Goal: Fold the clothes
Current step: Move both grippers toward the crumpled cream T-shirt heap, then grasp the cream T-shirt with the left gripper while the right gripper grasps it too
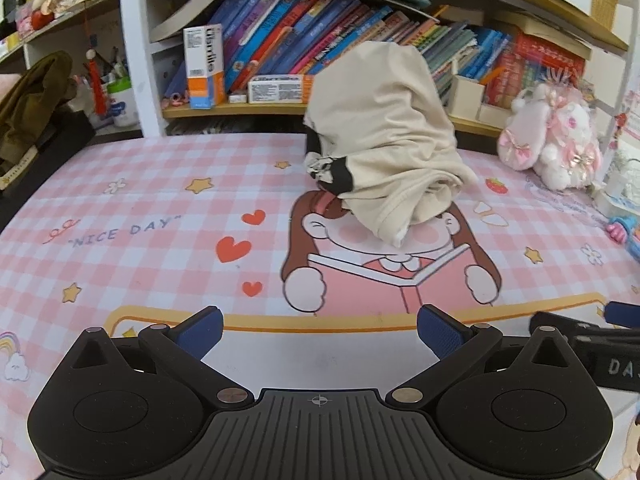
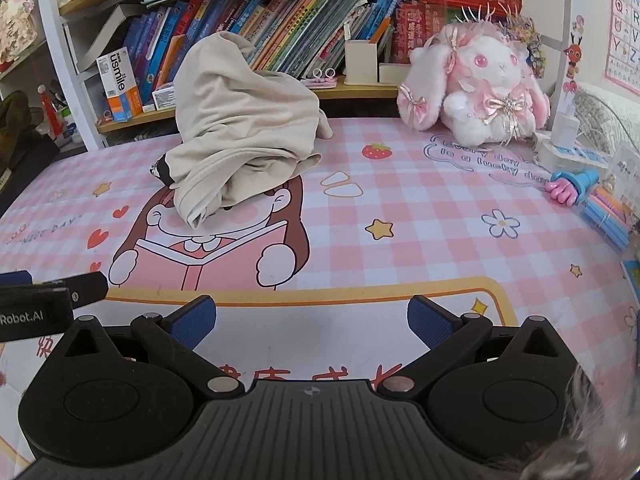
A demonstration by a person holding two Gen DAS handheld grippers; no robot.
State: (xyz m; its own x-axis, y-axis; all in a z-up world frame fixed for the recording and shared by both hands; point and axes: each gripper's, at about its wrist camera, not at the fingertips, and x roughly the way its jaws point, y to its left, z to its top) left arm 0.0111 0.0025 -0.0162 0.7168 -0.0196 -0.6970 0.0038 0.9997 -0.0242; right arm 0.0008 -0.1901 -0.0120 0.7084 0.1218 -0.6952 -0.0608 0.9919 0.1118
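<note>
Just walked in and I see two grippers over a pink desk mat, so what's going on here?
A person is holding a gripper in each hand, about to fold clothes. The left gripper and the right gripper are both open and empty, hovering above the near edge of the pink checked mat. The beige garment sits in a crumpled heap farther back on the mat, in front of the bookshelf, untouched. A plush bunny sits to its right. Folding has not started.
</note>
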